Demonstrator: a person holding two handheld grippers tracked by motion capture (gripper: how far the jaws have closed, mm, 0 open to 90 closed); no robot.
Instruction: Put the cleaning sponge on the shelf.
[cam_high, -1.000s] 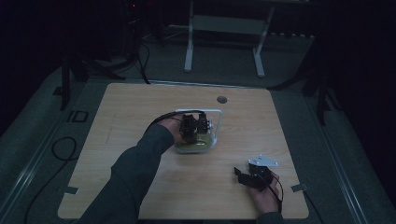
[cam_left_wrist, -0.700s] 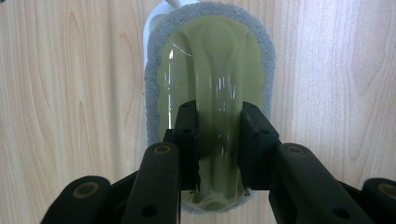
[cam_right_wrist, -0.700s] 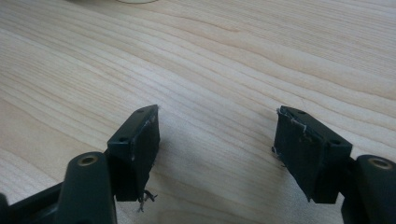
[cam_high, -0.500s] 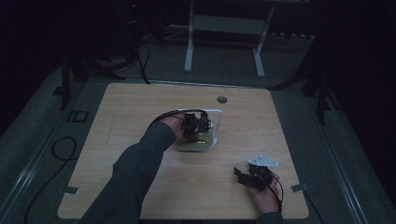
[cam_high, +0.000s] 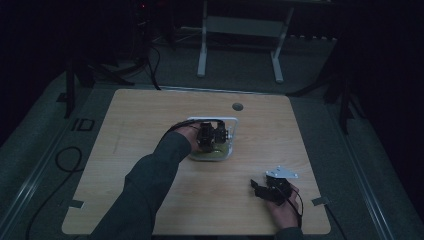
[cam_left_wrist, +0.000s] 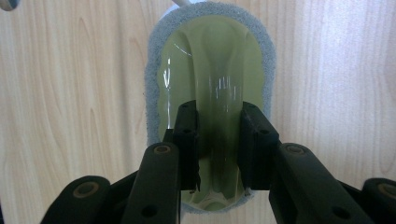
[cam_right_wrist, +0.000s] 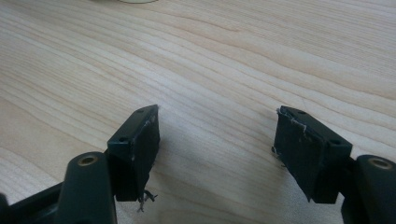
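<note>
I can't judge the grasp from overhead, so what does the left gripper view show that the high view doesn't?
Left gripper view: the left gripper has its fingers closed on a clear handle arching over a yellow-green sponge with a grey scrubbing rim.

High view: the right gripper resting open near the table's front right, both forearms, and a white-rimmed tray around the sponge, mid-table.

Both: the left gripper at the sponge, on light wood.
</note>
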